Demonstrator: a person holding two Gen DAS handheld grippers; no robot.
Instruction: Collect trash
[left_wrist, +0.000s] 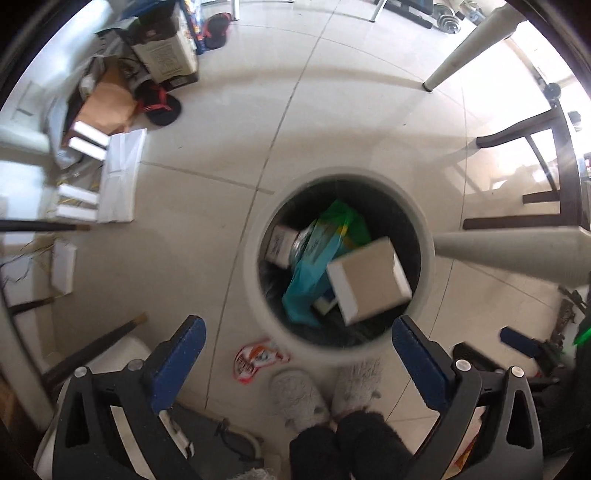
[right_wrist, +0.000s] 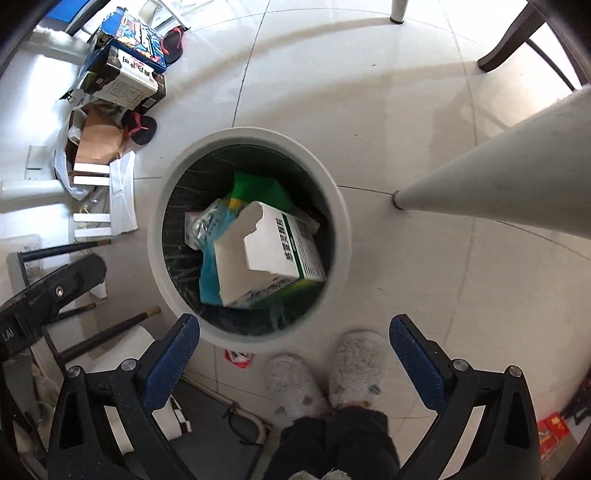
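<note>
A round white trash bin with a black liner stands on the tiled floor; it also shows in the right wrist view. Inside lie a green-and-teal plastic bag and small cartons. A brown-and-white box, blurred, sits over the bin mouth; the right wrist view shows it as a white-and-green carton with a torn flap. My left gripper is open and empty above the bin's near rim. My right gripper is open and empty above the bin.
A red-and-white wrapper lies on the floor by the bin's near rim. The person's grey slippers stand just below. Boxes and paper pile up at the left. A white table leg and dark chair stand right.
</note>
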